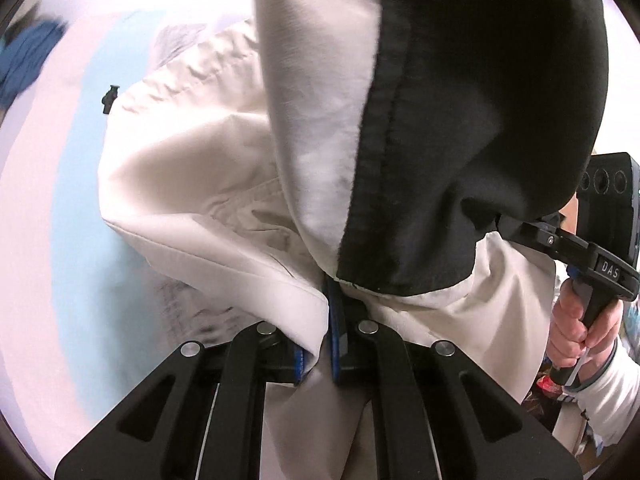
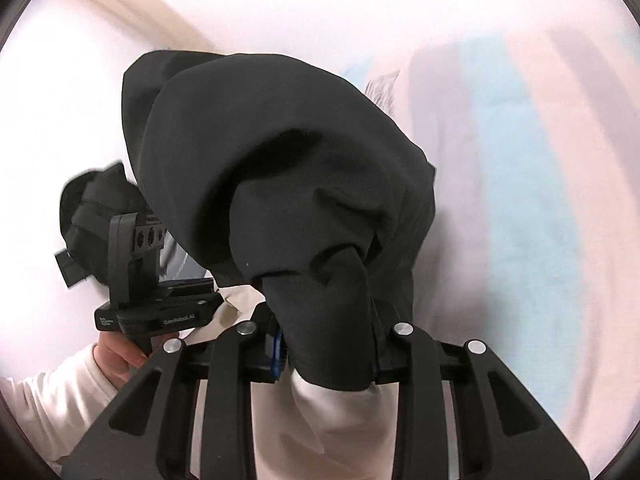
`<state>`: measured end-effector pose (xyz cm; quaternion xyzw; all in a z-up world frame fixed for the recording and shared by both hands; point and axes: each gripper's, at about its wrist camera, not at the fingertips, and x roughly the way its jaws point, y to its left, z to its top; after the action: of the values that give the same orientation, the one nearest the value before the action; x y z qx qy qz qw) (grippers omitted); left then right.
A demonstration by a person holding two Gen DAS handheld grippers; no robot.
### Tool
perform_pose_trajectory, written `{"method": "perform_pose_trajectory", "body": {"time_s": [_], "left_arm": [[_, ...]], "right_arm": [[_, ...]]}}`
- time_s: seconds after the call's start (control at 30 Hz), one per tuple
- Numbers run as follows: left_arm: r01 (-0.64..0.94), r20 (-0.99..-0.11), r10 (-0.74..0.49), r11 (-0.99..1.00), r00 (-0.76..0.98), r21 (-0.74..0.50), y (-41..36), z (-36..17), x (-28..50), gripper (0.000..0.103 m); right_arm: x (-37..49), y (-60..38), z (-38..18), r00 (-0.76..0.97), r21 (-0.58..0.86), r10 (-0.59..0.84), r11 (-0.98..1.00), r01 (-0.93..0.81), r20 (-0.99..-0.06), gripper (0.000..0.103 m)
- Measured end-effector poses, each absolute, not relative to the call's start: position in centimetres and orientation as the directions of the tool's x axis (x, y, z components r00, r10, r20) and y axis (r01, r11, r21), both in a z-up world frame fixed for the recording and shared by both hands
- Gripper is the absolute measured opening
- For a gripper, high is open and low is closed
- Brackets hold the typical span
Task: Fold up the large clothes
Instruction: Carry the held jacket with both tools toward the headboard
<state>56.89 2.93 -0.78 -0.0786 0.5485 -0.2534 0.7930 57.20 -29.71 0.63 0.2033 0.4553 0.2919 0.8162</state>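
Pale pink and light-blue bedding (image 1: 76,240) lies blurred below. Left wrist view: left gripper (image 1: 320,344) clamped tight on a fold of the cream-and-black garment (image 1: 224,184), which hangs ahead of it. Right wrist view: right gripper (image 2: 328,344) pinches the garment's black part (image 2: 280,168), jaws narrow, fabric bunched just ahead.

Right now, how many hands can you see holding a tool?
2. One hand shows at the right edge of the left view, one hand at the lower left of the right view.

A bed sheet (image 1: 80,208) striped pink and pale blue spreads beyond the claw; a blue cloth (image 1: 28,60) lies far left on it.
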Motion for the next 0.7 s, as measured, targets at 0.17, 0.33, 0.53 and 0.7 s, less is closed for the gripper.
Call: {"method": "perform_pose_trajectory", "body": {"time_s": [0.17,0.33,0.53,0.7], "left_arm": [[0.441,-0.813,-0.511,0.820,0.278,-0.365,-8.0,3.7,58.3,0.007],[0.569,-0.805,-0.543,0.750,0.240,-0.337,-22.7,6.0,58.6,0.007],[0.683,-0.799,-0.577,0.652,0.168,-0.328,-42.2,5.9,56.7,0.007],[0.751,-0.791,-0.603,0.569,0.103,-0.336,-58.1,5.6,54.6,0.007]], "right_arm": [[54.7,-40.7,5.5,0.536,0.563,0.594,0.789,-0.243,-0.601,0.027],[51.2,-53.0,7.5,0.631,0.533,0.503,0.830,-0.163,-0.590,0.027],[45.3,-71.9,7.4,0.703,0.509,0.379,0.860,-0.028,-0.602,0.027],[40.5,-85.6,8.1,0.712,0.459,0.273,0.885,0.078,-0.647,0.027]]}}
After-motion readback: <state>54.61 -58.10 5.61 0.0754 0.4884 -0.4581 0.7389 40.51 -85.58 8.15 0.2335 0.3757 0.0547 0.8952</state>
